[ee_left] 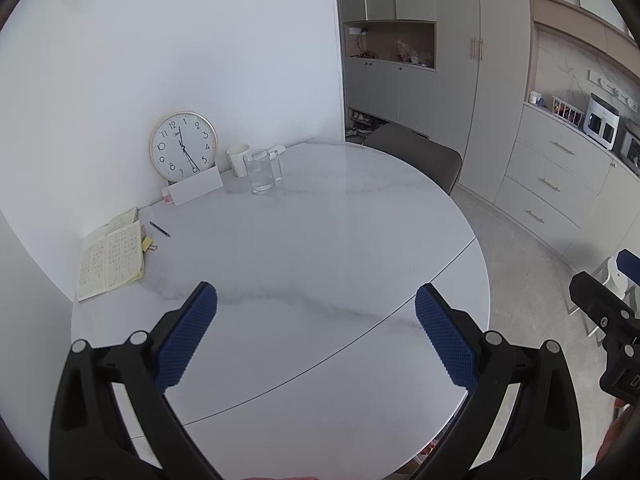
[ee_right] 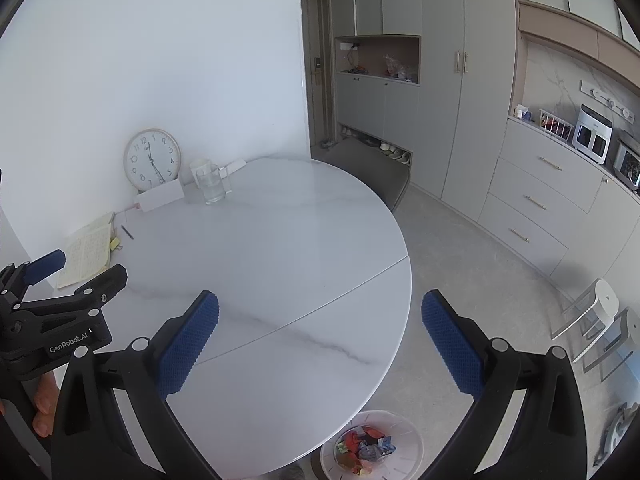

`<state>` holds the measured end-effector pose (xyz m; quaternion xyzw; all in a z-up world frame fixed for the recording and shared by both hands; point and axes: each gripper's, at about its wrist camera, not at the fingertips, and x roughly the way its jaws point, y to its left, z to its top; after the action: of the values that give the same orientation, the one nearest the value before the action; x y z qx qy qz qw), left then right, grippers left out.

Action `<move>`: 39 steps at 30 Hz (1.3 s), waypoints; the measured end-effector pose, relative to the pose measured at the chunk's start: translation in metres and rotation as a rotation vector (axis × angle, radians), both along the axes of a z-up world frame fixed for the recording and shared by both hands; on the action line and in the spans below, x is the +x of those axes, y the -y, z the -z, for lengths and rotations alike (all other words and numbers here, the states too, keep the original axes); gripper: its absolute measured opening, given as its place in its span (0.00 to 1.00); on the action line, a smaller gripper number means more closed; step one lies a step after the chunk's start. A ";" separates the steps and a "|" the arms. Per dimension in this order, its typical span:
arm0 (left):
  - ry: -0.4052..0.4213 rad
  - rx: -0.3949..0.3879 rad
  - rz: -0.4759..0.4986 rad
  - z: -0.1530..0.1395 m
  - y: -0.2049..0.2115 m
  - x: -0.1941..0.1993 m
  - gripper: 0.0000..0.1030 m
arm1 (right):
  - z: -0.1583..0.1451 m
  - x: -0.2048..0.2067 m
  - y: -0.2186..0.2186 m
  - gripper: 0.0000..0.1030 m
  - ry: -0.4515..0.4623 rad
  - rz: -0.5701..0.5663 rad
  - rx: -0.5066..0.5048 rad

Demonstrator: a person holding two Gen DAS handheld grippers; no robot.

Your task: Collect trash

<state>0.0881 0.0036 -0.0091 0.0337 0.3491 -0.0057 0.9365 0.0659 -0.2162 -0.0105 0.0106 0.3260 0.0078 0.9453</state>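
A white waste basket stands on the floor by the table's near right edge, with several crumpled coloured papers inside. My left gripper is open and empty above the round white marble table. My right gripper is open and empty over the table's right edge. The left gripper also shows at the left of the right wrist view, and the right gripper at the right edge of the left wrist view. I see no loose trash on the tabletop.
At the table's far side by the wall stand a clock, a white box, a white mug and a glass jug. An open notebook, a pen and a yellow clip lie at left. A grey chair stands behind the table.
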 end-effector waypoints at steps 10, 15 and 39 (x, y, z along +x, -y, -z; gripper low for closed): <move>-0.006 -0.003 -0.003 0.002 -0.003 0.004 0.92 | 0.000 0.000 0.000 0.98 0.000 -0.001 0.001; -0.003 -0.001 0.001 0.002 -0.002 0.005 0.92 | 0.001 0.002 0.000 0.98 -0.003 0.000 0.004; 0.026 0.015 0.013 0.004 0.004 0.012 0.92 | 0.006 0.007 -0.002 0.98 -0.027 -0.003 0.007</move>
<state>0.1004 -0.0004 -0.0126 0.0431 0.3368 -0.0085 0.9406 0.0734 -0.2143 -0.0163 0.0135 0.3386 0.0101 0.9408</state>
